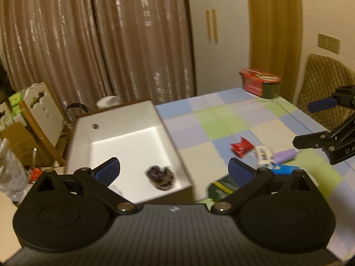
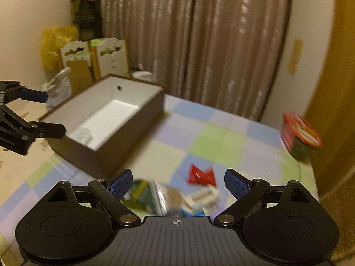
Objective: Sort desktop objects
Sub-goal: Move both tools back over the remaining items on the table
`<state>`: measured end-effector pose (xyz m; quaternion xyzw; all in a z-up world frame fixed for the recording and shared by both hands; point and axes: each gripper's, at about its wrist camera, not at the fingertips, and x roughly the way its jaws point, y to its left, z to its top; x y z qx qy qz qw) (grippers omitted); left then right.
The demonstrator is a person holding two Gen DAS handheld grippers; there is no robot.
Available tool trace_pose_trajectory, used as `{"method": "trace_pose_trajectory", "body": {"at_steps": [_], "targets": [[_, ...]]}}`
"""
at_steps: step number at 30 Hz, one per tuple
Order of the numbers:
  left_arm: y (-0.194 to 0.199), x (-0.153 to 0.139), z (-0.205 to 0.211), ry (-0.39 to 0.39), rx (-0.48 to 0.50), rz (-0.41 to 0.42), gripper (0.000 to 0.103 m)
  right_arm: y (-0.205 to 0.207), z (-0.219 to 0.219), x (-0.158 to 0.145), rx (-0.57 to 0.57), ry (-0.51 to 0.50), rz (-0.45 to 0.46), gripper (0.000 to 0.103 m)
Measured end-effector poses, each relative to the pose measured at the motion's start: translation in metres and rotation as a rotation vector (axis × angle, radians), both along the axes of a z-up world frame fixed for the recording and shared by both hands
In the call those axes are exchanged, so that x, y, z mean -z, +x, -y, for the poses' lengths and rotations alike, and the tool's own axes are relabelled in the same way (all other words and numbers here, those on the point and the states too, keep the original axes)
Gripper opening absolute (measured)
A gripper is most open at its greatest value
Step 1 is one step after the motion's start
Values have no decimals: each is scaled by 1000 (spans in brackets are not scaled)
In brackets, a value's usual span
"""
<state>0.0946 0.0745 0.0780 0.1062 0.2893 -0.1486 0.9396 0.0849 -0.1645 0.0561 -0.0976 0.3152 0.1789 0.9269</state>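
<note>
A brown box with a white inside stands at the table's left; it also shows in the right wrist view. A dark crumpled wrapper is inside it, blurred. My left gripper is open and empty above the box's near right corner. My right gripper is open and empty above a pile of small items: a red wrapper, a white plastic piece and a green packet. The red wrapper, a purple tube and a blue pack show in the left wrist view.
A checked cloth covers the table. A red-lidded noodle cup stands at the far right corner, also in the right wrist view. A wicker chair is behind the table. Cardboard boxes and clutter lie left of the table.
</note>
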Motion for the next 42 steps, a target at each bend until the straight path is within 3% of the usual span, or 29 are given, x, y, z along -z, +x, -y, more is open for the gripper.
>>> {"method": "trace_pose_trajectory", "body": {"at_steps": [10,16,26,42], "targets": [[-23,24,58,-22,129,-70,102,-46,49,18,142,1,-59,92],[-27,40,82,18,196,-100,102,-53,56,24,181,-15,-61,92],[-25,63,101,41,222,-180,102,-59,68,37,203,-23,-100,92],[-14,74,108,30,217,-219,102,-46,74,47,198,-38,-129,92]]}}
